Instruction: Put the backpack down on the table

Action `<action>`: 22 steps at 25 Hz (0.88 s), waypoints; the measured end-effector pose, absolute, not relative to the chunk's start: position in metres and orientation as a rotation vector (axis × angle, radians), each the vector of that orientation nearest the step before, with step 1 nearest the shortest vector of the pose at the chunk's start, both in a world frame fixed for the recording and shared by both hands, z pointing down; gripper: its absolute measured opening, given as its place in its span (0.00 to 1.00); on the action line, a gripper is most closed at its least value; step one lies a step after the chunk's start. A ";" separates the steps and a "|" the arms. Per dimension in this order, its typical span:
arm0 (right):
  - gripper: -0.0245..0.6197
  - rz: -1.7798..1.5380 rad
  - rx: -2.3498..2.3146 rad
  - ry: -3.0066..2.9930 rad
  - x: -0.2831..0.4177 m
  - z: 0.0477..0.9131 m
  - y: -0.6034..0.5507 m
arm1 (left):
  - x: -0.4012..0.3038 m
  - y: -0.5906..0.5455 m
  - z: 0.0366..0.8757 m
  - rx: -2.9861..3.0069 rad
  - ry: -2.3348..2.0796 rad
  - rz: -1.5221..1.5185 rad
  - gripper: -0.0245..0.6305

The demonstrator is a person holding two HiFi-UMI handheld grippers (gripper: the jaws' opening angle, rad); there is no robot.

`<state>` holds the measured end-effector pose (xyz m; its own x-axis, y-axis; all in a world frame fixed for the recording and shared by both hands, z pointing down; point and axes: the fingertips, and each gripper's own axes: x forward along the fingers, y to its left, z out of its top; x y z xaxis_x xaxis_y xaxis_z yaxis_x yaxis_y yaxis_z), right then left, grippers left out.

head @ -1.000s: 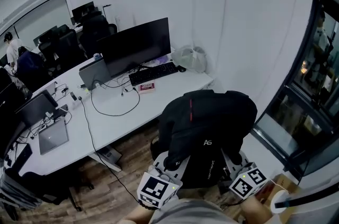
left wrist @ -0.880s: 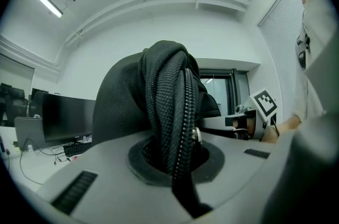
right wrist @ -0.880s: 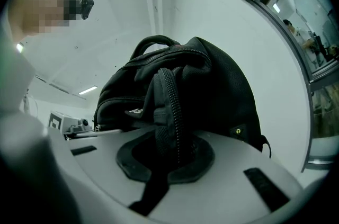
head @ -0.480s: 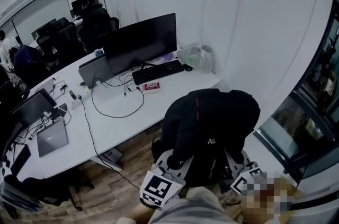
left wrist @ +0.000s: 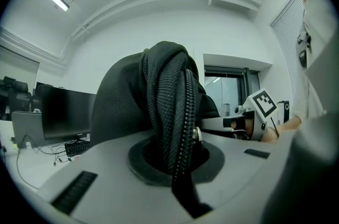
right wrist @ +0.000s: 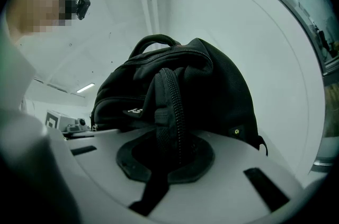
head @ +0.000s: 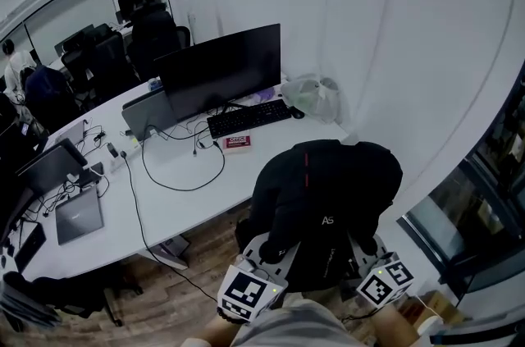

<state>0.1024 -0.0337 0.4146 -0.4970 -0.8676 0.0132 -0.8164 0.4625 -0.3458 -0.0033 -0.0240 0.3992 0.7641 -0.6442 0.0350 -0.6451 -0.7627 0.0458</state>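
While the left tool point(left wrist: 172, 157) and right tool point(right wrist: 167, 157) clench the black backpack point(head: 324, 189) aloft, the white table point(head: 164, 194) lies ahead-left, apart.

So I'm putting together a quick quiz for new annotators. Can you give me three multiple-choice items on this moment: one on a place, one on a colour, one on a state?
1. Where is the backpack relative to the table?
A. lying flat on it
B. held in front of it, not resting on it
C. underneath it

2. What colour is the thin stripe on the backpack?
A. yellow
B. blue
C. red

3. What is the left claw doing?
A. shut on the backpack
B. open and empty
C. open around a cable

Answers:
1. B: the head view shows it held close to the person, short of the tabletop.
2. C: the stripe shows red against the black fabric.
3. A: the left gripper view shows black zippered fabric pinched between closed jaws.
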 end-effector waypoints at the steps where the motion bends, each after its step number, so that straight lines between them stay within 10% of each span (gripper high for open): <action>1: 0.07 -0.466 -1.469 2.545 0.105 0.415 -0.042 | 0.000 -0.032 0.399 2.896 -1.069 0.032 0.06; 22: 0.07 -0.463 -1.309 2.638 0.166 0.412 -0.212 | 0.062 -0.193 0.402 2.845 -1.244 0.073 0.06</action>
